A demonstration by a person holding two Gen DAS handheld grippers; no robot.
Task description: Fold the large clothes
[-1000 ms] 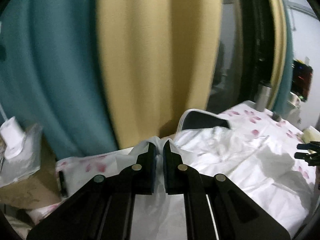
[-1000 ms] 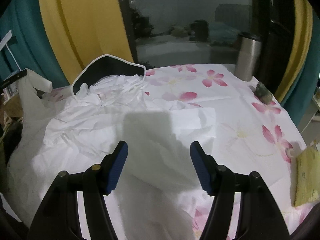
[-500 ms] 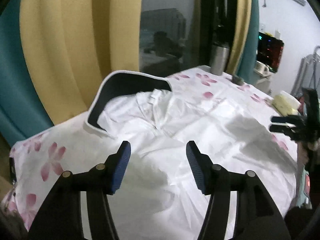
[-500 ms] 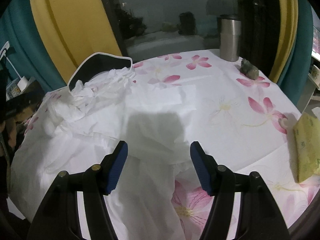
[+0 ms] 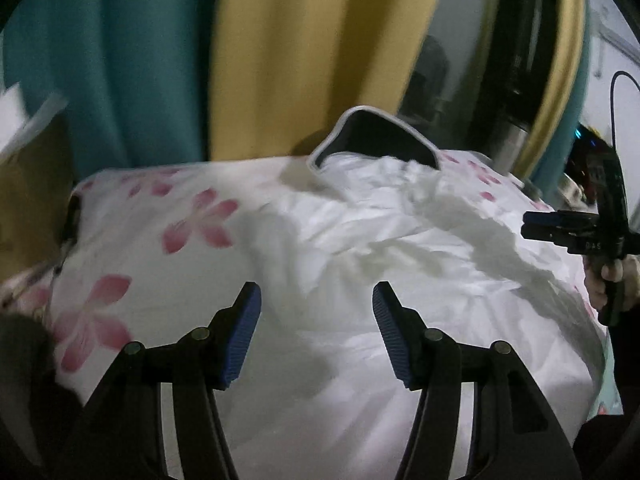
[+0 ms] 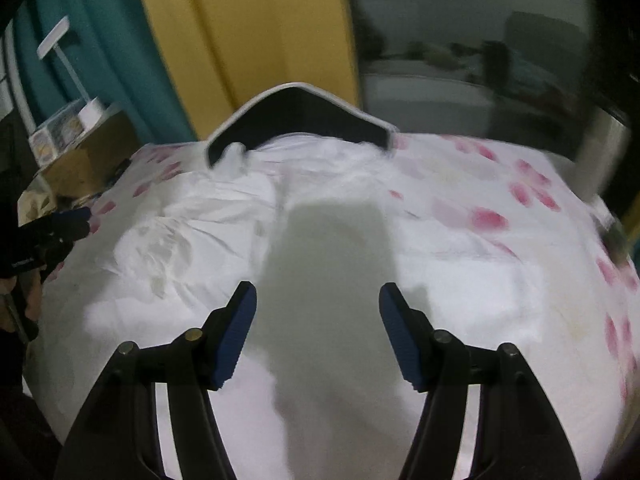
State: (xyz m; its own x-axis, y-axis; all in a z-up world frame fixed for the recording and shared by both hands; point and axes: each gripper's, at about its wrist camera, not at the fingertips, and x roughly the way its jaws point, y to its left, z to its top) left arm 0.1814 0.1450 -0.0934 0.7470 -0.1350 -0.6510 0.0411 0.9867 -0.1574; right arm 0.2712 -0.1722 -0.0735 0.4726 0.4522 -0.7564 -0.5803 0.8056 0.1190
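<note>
Left-wrist view: my left gripper (image 5: 316, 334) hangs over the white garment (image 5: 400, 264), its blue pads spread apart with nothing between them, touching no cloth. The garment lies crumpled across the middle of the table, on a white tablecloth printed with pink flowers (image 5: 200, 224); the cloth's bare flowered part runs along the left edge. A black chair back with pale piping (image 5: 376, 140) rises just behind the far edge, the garment's upper folds bunched against it. Teal and yellow curtains (image 5: 224, 60) hang beyond. At the right edge, my right gripper (image 5: 560, 230) is seen from the side above the garment, my right hand (image 5: 608, 276) around its handle.

Right-wrist view: my right gripper (image 6: 318, 334) stands released, its jaws closing slightly at this moment, nothing between the pads. Its shadow falls on the garment (image 6: 200, 248) directly ahead. The garment covers the left and middle of the table; bare flowered tablecloth (image 6: 500, 220) fills the right side. The chair back (image 6: 300, 116) stands at the far edge. My left gripper (image 6: 52, 232) shows at the left edge, too blurred to read its jaws there.
</note>
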